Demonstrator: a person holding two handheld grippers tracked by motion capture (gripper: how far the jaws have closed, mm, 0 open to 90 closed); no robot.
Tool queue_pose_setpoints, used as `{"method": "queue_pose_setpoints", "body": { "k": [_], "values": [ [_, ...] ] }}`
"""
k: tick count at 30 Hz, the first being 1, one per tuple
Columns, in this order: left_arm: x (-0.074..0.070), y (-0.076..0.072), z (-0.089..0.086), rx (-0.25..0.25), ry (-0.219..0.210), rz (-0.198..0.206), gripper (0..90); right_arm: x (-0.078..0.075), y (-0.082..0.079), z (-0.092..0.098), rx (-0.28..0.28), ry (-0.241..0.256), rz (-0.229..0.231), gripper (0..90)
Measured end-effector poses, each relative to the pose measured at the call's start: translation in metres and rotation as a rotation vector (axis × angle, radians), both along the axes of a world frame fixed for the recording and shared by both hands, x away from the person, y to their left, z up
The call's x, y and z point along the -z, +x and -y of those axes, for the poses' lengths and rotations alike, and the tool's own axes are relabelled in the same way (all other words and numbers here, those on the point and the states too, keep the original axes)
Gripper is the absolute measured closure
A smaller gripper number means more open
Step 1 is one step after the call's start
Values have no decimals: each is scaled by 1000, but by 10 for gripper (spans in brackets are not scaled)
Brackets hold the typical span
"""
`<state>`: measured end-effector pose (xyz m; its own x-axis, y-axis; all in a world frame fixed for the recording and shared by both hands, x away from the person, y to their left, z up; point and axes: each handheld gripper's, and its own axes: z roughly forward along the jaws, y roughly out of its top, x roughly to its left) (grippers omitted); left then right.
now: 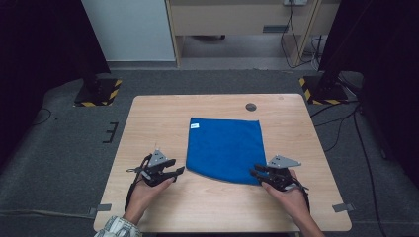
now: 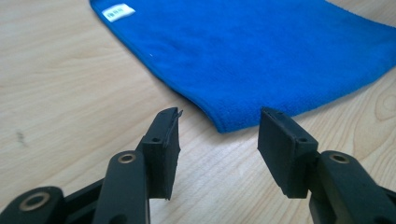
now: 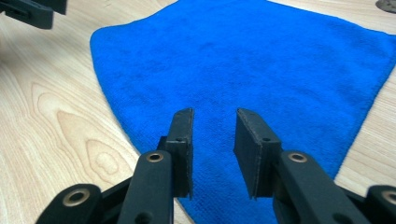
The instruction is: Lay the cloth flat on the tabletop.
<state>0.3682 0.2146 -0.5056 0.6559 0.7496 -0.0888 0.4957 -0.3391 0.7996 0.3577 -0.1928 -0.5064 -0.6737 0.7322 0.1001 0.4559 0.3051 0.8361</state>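
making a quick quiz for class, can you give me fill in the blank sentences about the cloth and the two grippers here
1. The cloth lying flat on the table is ____ in colour.
2. The left gripper has its jaws ____, with nothing between them.
3. The right gripper is over the cloth's near ____ corner in the high view.

Missing words: blue; open; right

One blue cloth point(image 1: 225, 149) is counted on the counter point(image 1: 148, 118), bearing one white tag point(image 1: 194, 126). Two claws are counted: a left claw point(image 1: 174, 172) and a right claw point(image 1: 256, 173).
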Motion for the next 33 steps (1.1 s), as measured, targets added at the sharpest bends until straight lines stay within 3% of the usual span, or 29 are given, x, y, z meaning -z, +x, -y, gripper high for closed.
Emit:
{"method": "queue_pose_setpoints", "body": {
  "k": [2,5,11,21,25,29,33],
  "values": [
    [2,0,5,18,1,-8,482,1,-1,-2,-11,-3,-2,690],
    [5,0,12,27,44,-14,463,3,-3,-5,-25,-19,-5,687],
    [12,5,15,30,51,-33,413,6,-3,-8,-36,-31,-21,603],
    [20,17,25,36,72,-63,435,12,-5,-17,-86,-61,-40,520],
    [22,19,28,45,83,-70,482,17,-4,-21,-106,-95,-54,514],
    [21,21,28,48,78,-60,590,19,-4,-24,-121,-114,-59,552],
    [19,23,26,54,49,-69,695,22,-3,-26,-144,-135,-72,692]
  ]
}}
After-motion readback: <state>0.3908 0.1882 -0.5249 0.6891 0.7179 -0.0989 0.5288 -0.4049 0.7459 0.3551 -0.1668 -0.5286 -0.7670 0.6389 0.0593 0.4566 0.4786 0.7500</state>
